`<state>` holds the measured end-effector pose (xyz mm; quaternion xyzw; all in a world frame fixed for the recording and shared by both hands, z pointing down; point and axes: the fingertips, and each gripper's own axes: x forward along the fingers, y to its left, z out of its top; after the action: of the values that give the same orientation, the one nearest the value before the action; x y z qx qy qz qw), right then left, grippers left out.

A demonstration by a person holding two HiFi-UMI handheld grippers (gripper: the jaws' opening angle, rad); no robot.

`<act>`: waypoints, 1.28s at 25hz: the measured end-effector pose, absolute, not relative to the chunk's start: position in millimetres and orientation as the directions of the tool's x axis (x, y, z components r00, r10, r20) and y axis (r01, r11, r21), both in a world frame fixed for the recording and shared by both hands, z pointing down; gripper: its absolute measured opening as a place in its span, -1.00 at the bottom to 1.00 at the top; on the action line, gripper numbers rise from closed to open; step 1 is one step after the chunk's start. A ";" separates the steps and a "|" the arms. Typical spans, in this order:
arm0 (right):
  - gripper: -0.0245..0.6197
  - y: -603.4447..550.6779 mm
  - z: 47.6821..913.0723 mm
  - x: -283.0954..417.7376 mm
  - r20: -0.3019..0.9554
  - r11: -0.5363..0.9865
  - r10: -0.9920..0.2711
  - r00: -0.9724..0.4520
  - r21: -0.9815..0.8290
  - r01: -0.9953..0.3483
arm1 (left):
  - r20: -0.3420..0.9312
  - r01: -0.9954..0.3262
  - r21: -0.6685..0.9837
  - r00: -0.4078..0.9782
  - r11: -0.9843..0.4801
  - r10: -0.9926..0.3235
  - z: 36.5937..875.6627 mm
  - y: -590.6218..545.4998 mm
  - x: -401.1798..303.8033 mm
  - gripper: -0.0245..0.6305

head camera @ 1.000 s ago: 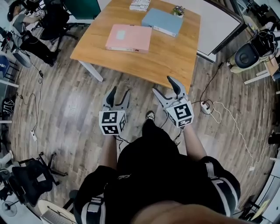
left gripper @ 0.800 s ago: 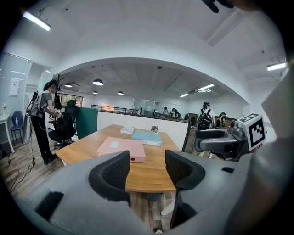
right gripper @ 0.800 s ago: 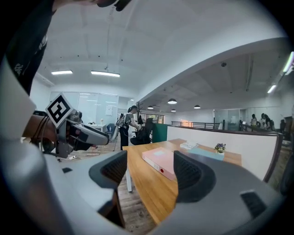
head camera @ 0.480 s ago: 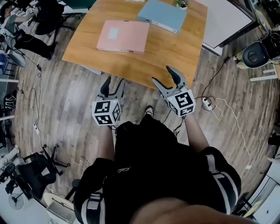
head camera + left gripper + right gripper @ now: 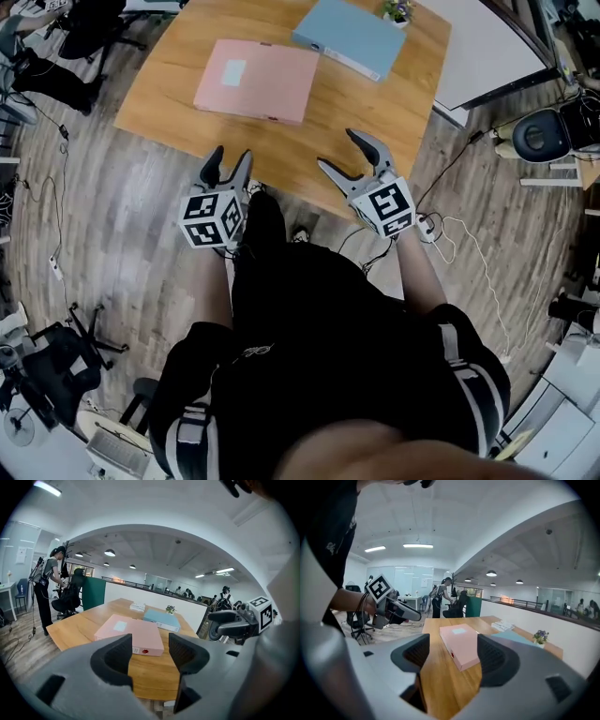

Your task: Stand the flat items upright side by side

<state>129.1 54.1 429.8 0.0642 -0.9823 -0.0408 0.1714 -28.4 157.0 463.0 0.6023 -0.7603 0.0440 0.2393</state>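
- The left gripper (image 5: 230,161) is held at the near edge of the wooden table (image 5: 375,122). Its jaws are set moderately apart, with nothing between them.
- The right gripper (image 5: 342,155) is held to the right of it, over the same near edge. Its jaws are spread wide and grip nothing.
- The pink binder (image 5: 255,80) lies flat on the table, beyond the left gripper and apart from both grippers. A pale label is seen on its cover and a red dot on its near spine.
- The blue binder (image 5: 354,37) lies flat farther back and to the right, just beside the pink one.
- A small potted plant (image 5: 397,11) stands at the far right edge, beside the blue binder.
- A white booklet (image 5: 137,606) lies at the far edge, left of the blue binder.
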 end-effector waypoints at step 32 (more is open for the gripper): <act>0.10 -111.0 541.8 -146.7 0.659 0.983 0.105 -0.745 0.045 0.178 | 0.712 -0.740 0.468 -0.008 0.483 -0.702 618.0 45.3 -144.5 -0.07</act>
<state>-146.7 -111.0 541.8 -0.0758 -0.9327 -0.0525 0.3488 -144.5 45.3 618.0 0.5079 -0.7095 0.0195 0.4881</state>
